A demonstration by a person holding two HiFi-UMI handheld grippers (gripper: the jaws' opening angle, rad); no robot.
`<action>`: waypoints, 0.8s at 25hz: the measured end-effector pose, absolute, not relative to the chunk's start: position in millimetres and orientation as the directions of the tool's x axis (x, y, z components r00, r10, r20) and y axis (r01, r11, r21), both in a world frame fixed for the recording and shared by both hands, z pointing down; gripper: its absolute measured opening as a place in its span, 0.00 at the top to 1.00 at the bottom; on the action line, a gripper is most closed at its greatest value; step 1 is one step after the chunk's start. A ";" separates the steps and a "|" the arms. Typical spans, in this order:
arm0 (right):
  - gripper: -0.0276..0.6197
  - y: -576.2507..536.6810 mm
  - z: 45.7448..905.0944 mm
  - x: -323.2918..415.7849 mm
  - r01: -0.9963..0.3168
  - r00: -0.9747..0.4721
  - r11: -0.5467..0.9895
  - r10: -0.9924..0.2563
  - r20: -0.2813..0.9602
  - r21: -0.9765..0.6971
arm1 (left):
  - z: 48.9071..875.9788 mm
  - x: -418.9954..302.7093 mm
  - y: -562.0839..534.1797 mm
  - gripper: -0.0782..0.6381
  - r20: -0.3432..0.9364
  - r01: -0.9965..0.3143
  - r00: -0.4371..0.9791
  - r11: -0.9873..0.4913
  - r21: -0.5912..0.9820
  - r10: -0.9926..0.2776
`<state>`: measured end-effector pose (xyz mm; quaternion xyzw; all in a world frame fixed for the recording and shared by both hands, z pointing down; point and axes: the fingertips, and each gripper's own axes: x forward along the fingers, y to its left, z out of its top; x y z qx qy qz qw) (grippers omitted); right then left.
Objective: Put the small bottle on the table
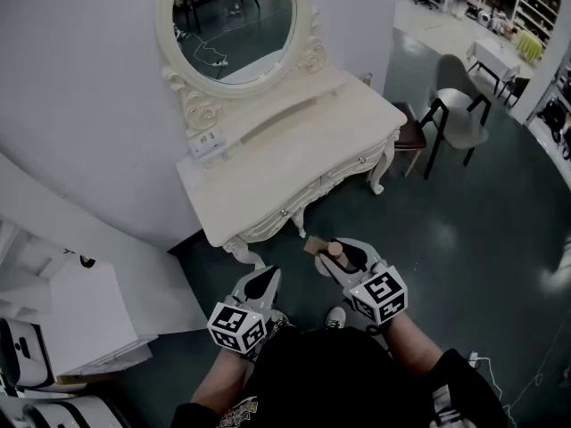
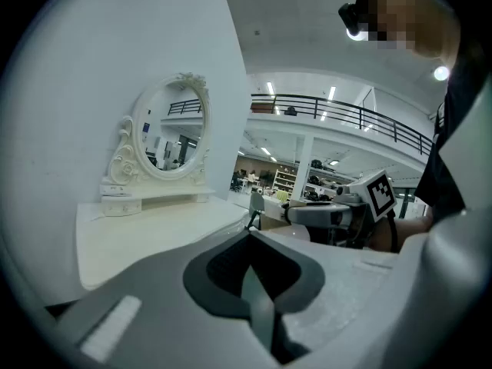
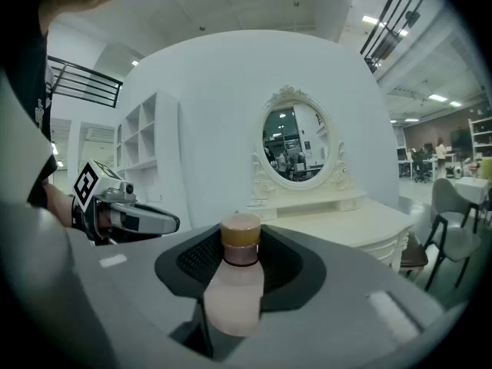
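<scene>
My right gripper [image 1: 332, 250] is shut on a small pale pink bottle [image 3: 234, 290] with a tan cap [image 3: 241, 231], held upright between the jaws; in the head view the bottle [image 1: 334, 251] shows at the jaw tips, just in front of the white dressing table [image 1: 303, 150]. The table [image 3: 346, 220] with its oval mirror [image 3: 296, 144] stands ahead in the right gripper view. My left gripper [image 1: 260, 283] hangs shut and empty to the left, below the table's front edge; its jaws [image 2: 247, 241] meet with nothing between them.
A small white box [image 1: 208, 144] sits at the table's back left by the mirror [image 1: 234, 20]. White shelving [image 1: 80, 319] stands to the left. A grey chair [image 1: 459, 114] and a brown stool [image 1: 410, 136] stand to the right of the table on the dark floor.
</scene>
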<state>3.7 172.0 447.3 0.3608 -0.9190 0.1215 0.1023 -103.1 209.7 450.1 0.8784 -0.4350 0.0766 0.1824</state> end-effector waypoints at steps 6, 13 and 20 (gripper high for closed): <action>0.70 175.8 447.7 -1.4 -0.688 -0.718 0.710 -0.636 0.282 -0.151 | 449.6 -108.6 214.3 0.89 0.288 -0.792 0.610 -0.555 0.256 -0.738; 0.70 169.8 445.7 -3.0 -0.707 -0.704 0.683 -0.657 0.269 -0.182 | 446.1 -110.7 207.0 0.89 0.280 -0.776 0.630 -0.579 0.248 -0.724; 0.70 166.0 450.4 3.4 -0.715 -0.696 0.673 -0.661 0.280 -0.190 | 449.8 -106.5 200.7 0.89 0.282 -0.769 0.639 -0.585 0.257 -0.716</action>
